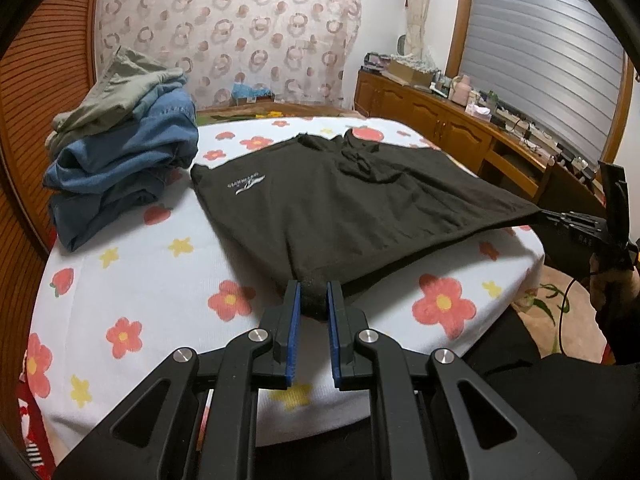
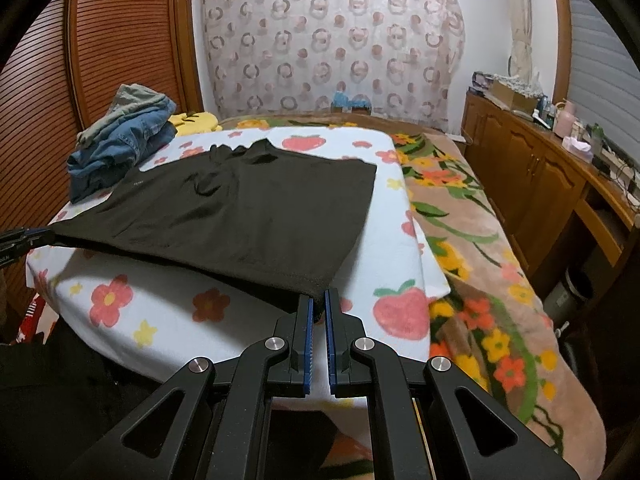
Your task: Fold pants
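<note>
Black pants [image 1: 340,204] lie spread on a white flowered cloth [image 1: 168,280], with a small white logo near their far left corner. My left gripper [image 1: 314,292] is shut on a near corner of the pants, bunching the fabric between its blue pads. My right gripper [image 2: 319,300] is shut on the other near corner of the pants [image 2: 248,208]. Both corners are lifted slightly off the cloth, and the near hem hangs taut between the grippers. The right gripper also shows in the left wrist view [image 1: 560,220], and the left gripper shows at the left edge of the right wrist view [image 2: 24,238].
A pile of folded blue jeans and a grey-green garment [image 1: 120,152] sits at the far left of the cloth [image 2: 120,136]. A floral blanket [image 2: 480,272] covers the bed to the right. A wooden cabinet [image 2: 552,184] with clutter lines the right wall.
</note>
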Action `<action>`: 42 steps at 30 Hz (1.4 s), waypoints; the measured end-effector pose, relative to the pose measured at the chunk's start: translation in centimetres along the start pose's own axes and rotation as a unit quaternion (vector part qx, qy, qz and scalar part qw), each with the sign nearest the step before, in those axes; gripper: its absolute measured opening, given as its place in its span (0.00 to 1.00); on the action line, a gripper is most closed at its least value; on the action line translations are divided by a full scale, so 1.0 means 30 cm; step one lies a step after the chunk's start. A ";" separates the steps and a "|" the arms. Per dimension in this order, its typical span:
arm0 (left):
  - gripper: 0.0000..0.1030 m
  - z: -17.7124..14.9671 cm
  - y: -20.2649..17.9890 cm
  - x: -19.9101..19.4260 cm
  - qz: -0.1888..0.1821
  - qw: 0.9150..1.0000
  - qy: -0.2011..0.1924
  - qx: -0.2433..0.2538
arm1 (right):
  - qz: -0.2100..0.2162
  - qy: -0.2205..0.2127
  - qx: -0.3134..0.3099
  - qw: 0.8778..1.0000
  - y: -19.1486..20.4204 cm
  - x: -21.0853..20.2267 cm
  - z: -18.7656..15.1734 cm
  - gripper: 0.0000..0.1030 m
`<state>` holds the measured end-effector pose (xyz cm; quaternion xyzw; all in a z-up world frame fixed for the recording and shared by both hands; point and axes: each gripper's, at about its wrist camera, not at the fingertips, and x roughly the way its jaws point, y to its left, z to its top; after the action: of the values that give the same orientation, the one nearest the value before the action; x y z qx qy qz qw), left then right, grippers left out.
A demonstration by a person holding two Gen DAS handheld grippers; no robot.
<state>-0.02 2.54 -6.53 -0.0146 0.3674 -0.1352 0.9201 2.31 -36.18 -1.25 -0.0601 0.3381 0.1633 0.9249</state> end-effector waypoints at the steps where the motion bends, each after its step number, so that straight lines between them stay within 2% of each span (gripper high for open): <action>1: 0.13 -0.004 -0.002 0.000 0.000 1.000 0.002 -0.001 | 0.001 0.003 0.002 1.000 0.001 0.006 0.000 0.05; 8: 0.19 -0.009 0.004 -0.009 0.009 1.000 0.001 0.000 | 0.012 0.003 0.008 1.000 -0.016 -0.005 0.011 0.05; 11: 0.28 -0.005 0.017 -0.022 0.012 1.000 -0.004 -0.002 | 0.013 0.000 0.007 1.000 -0.021 -0.026 0.009 0.05; 13: 0.41 -0.001 0.024 -0.032 0.014 1.000 -0.008 -0.005 | 0.012 -0.003 0.007 1.000 -0.019 -0.036 0.007 0.05; 14: 0.44 -0.001 0.034 -0.033 0.016 1.000 -0.010 -0.008 | 0.012 -0.006 0.007 1.000 -0.018 -0.043 0.007 0.05; 21: 0.47 0.002 0.074 -0.006 0.029 0.999 -0.001 -0.018 | 0.025 -0.022 0.001 0.999 0.020 -0.041 0.017 0.08; 24: 0.71 -0.004 0.086 0.001 0.038 0.999 -0.007 -0.020 | 0.037 -0.028 -0.002 0.999 0.048 -0.017 0.031 0.08; 27: 0.77 -0.004 0.100 0.012 0.033 0.999 -0.007 -0.024 | 0.051 -0.033 -0.003 0.998 0.077 0.016 0.043 0.08; 30: 0.78 -0.002 0.110 0.026 0.038 0.999 -0.004 -0.021 | 0.065 -0.037 -0.013 0.997 0.113 0.047 0.060 0.09; 32: 0.78 -0.002 0.125 0.040 0.039 0.999 -0.001 -0.027 | 0.075 -0.041 -0.019 0.996 0.135 0.065 0.068 0.19; 34: 0.78 -0.007 0.136 0.047 0.040 0.999 0.002 -0.029 | 0.083 -0.043 -0.025 0.995 0.154 0.083 0.078 0.24; 37: 0.78 -0.017 0.151 0.043 0.061 0.998 -0.002 -0.031 | 0.099 -0.044 -0.034 0.994 0.184 0.113 0.089 0.25; 42: 0.78 -0.031 0.187 0.042 0.065 0.997 -0.001 -0.043 | 0.133 -0.040 -0.052 0.989 0.244 0.172 0.111 0.25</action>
<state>1.56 7.67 -8.77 -0.0298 0.3721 -0.0590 0.9259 5.53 -27.21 -2.03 -0.0563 0.2967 0.3047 0.9033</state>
